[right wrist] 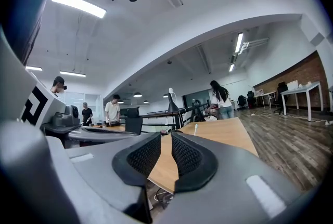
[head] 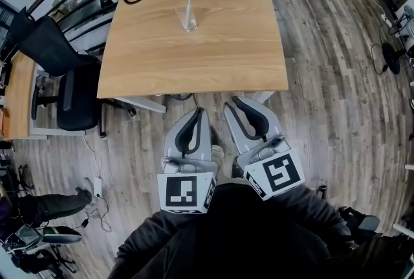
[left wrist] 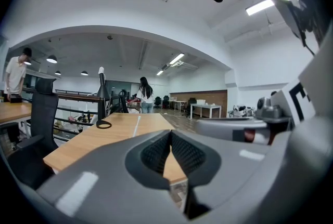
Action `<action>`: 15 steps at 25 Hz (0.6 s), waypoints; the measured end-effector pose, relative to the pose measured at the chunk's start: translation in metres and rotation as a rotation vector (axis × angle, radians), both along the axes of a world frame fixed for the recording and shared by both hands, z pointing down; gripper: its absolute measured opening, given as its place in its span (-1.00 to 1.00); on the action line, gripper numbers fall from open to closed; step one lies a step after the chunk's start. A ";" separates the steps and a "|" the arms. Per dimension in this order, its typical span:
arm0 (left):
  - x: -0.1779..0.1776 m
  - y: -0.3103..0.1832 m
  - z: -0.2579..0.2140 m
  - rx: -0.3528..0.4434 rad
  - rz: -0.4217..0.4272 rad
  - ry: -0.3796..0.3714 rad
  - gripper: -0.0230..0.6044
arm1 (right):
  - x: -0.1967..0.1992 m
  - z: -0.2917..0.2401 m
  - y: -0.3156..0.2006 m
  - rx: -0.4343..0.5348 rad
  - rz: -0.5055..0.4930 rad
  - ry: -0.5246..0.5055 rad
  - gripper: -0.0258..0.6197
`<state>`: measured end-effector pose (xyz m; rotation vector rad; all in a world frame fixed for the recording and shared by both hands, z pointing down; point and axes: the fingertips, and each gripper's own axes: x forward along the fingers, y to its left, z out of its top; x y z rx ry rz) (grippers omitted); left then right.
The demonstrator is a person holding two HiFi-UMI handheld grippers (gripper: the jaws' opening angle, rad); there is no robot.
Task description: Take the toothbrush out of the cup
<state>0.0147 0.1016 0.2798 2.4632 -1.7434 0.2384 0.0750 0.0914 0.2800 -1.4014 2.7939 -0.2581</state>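
A white toothbrush (head: pixel 189 4) is seated nearly upright in a clear cup (head: pixel 188 22). The cup is positioned upright on the wooden table (head: pixel 233 44).

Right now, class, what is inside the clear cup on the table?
A white toothbrush stands in the cup, rising above its rim; the bottom is too small to see.

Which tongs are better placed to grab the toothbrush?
Left, marginally: in the head view the left tongs line up with the cup and toothbrush, the right tongs sit off to the side. Both hang short of the table.
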 end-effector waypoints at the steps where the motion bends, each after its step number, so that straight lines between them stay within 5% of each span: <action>1: -0.005 -0.008 0.000 0.000 -0.002 0.004 -0.90 | -0.005 0.001 -0.007 -0.003 -0.001 0.005 -0.72; 15: -0.061 -0.128 0.010 -0.052 -0.014 0.050 -0.90 | -0.060 0.015 -0.123 -0.072 -0.013 0.052 -0.72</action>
